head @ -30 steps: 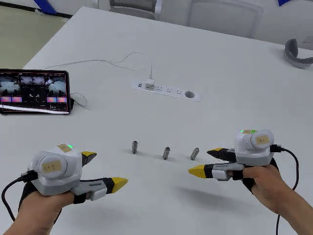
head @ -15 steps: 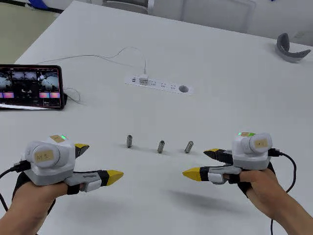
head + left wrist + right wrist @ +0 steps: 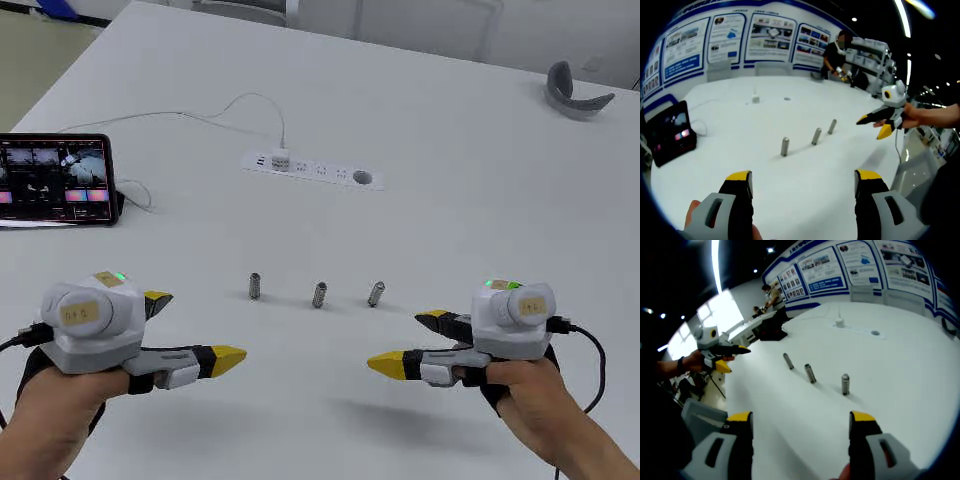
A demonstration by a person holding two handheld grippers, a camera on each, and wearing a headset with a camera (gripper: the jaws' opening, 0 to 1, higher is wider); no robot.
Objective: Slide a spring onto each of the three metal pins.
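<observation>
White workbench seen from above the person's hands. Three metal pins stand in a row across its near middle, well apart from one another: left pin, middle pin and right pin. All three shafts show close, coil-like ribbing along their length, clearest in the right gripper view; finer detail cannot be told.

The left gripper is held in the person's left hand at the near left, above the table, its yellow-tipped jaws spread wide and holding nothing. It points right, toward the row, and is well apart from the left pin. The right gripper is held in the person's right hand at the near right, its jaws likewise spread wide and empty, pointing left. Its farther tip lies near the right pin without touching it. Each gripper view looks between its own two jaws at the row of pins, with the other gripper hanging beyond them.

Farther back, a white power strip lies flat with a white plug in its left end; a thin white cable runs off from it to the left. A tablet with a lit screen stands at the left edge. A grey curved band rests at the far right. Blue-and-white posters line the wall behind.
</observation>
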